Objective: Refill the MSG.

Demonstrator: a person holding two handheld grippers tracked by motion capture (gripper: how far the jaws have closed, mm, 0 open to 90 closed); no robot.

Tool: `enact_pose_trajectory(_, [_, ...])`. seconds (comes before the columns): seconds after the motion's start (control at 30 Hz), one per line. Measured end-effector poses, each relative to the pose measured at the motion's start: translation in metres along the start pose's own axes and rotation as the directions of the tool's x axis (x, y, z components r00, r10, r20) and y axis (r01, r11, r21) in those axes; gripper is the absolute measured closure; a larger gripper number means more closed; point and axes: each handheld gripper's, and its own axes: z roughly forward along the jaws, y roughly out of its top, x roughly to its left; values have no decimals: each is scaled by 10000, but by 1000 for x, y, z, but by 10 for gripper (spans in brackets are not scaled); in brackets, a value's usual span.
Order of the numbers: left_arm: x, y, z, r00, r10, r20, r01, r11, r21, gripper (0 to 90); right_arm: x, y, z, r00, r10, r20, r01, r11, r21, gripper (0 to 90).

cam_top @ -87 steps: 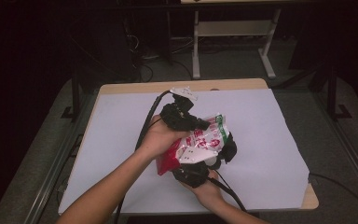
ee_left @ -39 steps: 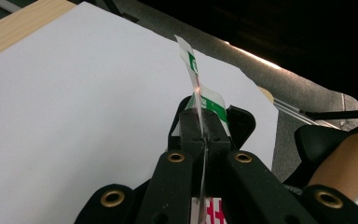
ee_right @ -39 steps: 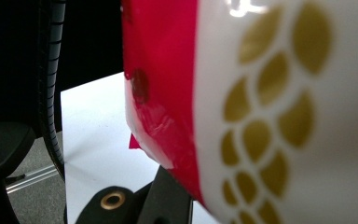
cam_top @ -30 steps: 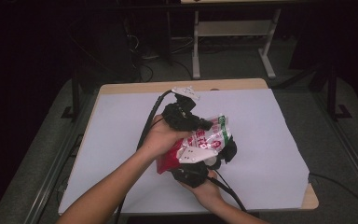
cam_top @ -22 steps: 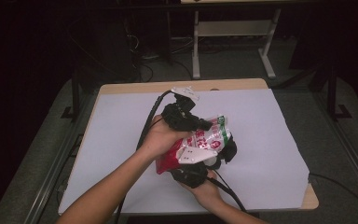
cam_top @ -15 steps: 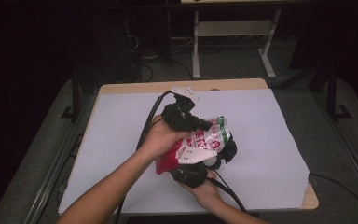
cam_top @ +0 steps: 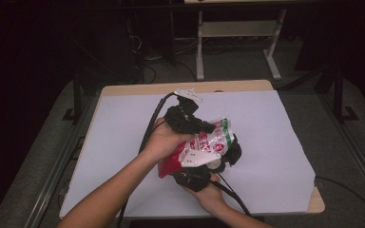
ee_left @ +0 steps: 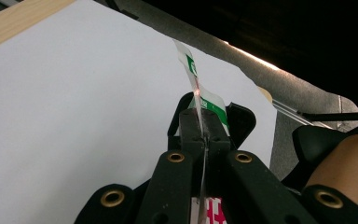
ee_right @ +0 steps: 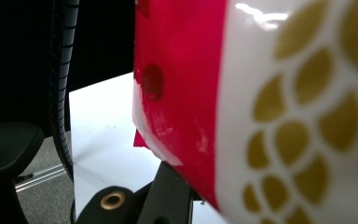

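Above the middle of the white-covered bench point(cam_top: 123, 142), a crinkled red, white and green plastic snack bag point(cam_top: 209, 142) hangs between two grippers. Left gripper point(ee_left: 204, 135) is clamped on its green-striped edge; right gripper point(cam_top: 197, 166) is clamped on its red end.

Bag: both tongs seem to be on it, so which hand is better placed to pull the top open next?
Left, probably. The left tongs are shut on the bag's thin green-striped top edge, ready to pull. The right tongs sit lower, against the red and white body, better suited to holding it steady.
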Motion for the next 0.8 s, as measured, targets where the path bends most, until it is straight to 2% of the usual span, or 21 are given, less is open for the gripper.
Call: enact_pose_trajectory(0.8, [0, 2, 2, 9999, -82, -64, 82, 10000, 13, 900, -1, 1, 0, 10000, 72, -63, -73, 9999, -154, 900])
